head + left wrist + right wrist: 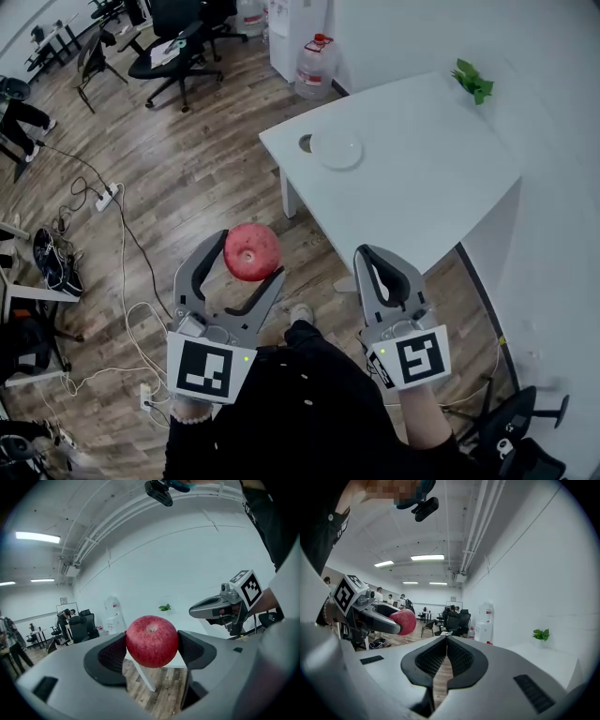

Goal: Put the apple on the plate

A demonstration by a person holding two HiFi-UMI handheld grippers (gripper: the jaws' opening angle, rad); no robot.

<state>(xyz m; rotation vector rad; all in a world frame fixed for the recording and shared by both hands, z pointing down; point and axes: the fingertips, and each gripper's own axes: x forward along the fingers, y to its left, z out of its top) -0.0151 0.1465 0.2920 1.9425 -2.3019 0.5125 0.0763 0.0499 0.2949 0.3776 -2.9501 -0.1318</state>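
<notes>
A red apple [251,251] sits clamped between the jaws of my left gripper [240,260], held in the air above the wooden floor, short of the table. The left gripper view shows the same apple [152,641] filling the gap between the dark pads. A white plate [337,149] lies on the white table [422,178] near its left corner, well ahead of the apple. My right gripper [379,267] hovers beside the table's near edge, its jaws pressed together with nothing in them [446,654]. The apple [405,621] also appears at the left of the right gripper view.
A small green plant [473,82] stands at the table's far edge against the wall. Water jugs [314,66] and office chairs [178,47] stand beyond. Cables and a power strip [105,197] trail over the floor at left. People stand far back in the room.
</notes>
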